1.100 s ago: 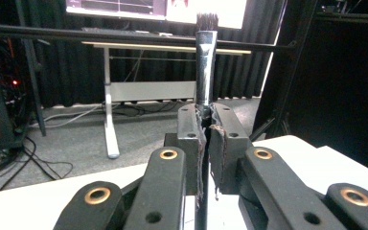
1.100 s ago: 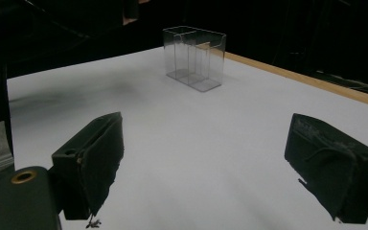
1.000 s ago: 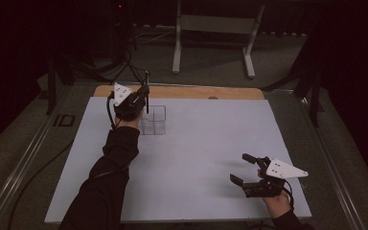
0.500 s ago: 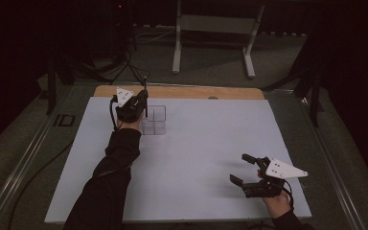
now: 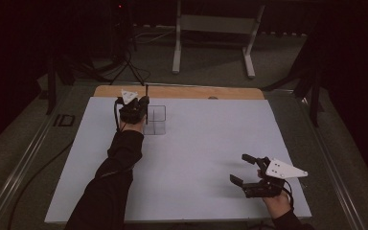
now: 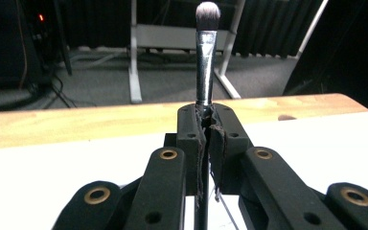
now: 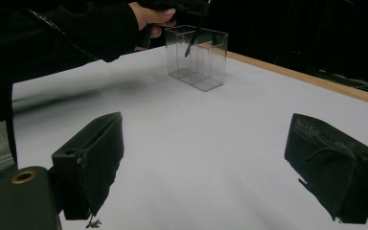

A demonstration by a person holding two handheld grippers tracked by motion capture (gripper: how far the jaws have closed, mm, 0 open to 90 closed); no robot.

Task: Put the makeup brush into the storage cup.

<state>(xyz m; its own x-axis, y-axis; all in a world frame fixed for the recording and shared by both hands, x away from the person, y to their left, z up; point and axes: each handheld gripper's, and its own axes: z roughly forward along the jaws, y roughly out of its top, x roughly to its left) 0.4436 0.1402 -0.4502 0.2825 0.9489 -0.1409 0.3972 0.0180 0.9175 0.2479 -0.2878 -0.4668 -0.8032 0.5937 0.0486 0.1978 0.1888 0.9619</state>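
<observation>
Two grippers are in my hands over a white table point(image 5: 196, 153). At far left, my left gripper point(image 5: 141, 106) is clamped on a brush point(image 6: 206, 57), jaws pressed together around its metal ferrule. The brush stands upright, bristles at the top, handle pointing down. It sits at the left edge of a clear box point(image 5: 155, 120) with compartments; from my right gripper's view, the handle tip dips into the box point(image 7: 199, 57), though I cannot tell which compartment. A wooden strip point(image 5: 182, 92) runs along the table's far edge, just behind the box. At near right, well apart from the box, my right gripper point(image 5: 249, 173) rests low over bare table, its jaws spread wide with nothing between them.
</observation>
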